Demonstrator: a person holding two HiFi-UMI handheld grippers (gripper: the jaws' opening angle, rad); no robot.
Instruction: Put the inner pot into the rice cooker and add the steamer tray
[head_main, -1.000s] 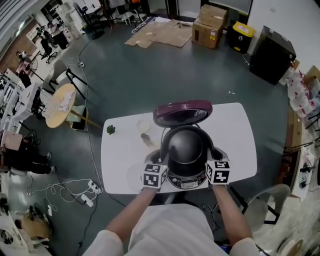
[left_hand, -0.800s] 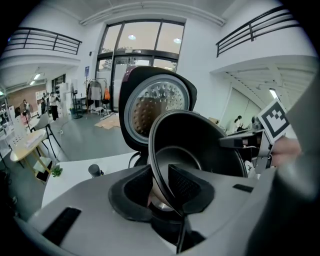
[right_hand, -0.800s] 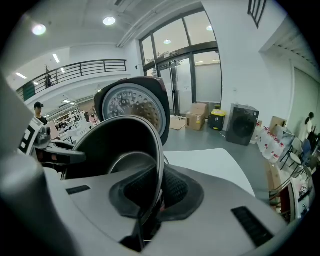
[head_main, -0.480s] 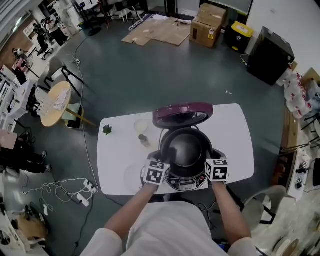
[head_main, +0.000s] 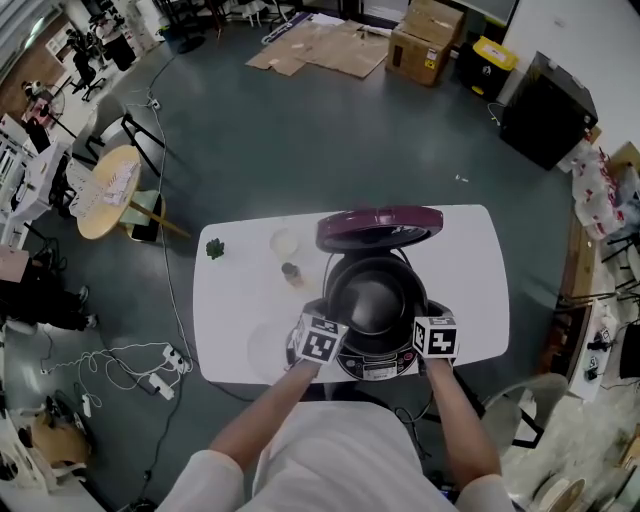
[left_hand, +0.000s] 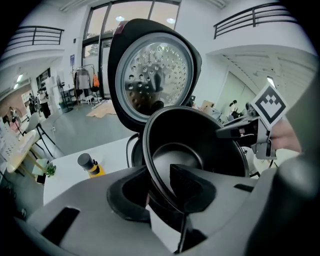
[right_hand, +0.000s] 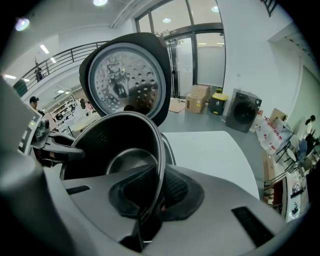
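Gripping the pot (head_main: 372, 300) by its rim from both sides, low in the mouth of the open cooker (head_main: 378, 366) at the near edge of the worktop (head_main: 240, 300). Clamped tight on the rim's right side with the right gripper (right_hand: 154, 192), one pad inside the wall, one outside. Pinching the opposite side with the left gripper (left_hand: 164, 192), rim between the pads, after just easing the jaws a little wider. Not yet seated, by the look of it: rim proud of the cooker's collar, lid (head_main: 380, 228) tipped back behind and well clear. Empty inside so far.

Likely stiff, smooth-coated metal, dark and glossy within: moderately heavy, slippery under rubber pads, hard to dent but easy to scuff. Best taken exactly as here, by the rolled lip at two opposite points, keeping it level to stop it jamming against the collar. Worth watching the looser left hold, with a risk of tipping toward that side.

Off to the left on the worktop, a small bottle (left_hand: 89, 164) and a faint pale round shape (head_main: 285, 243), too indistinct to name.
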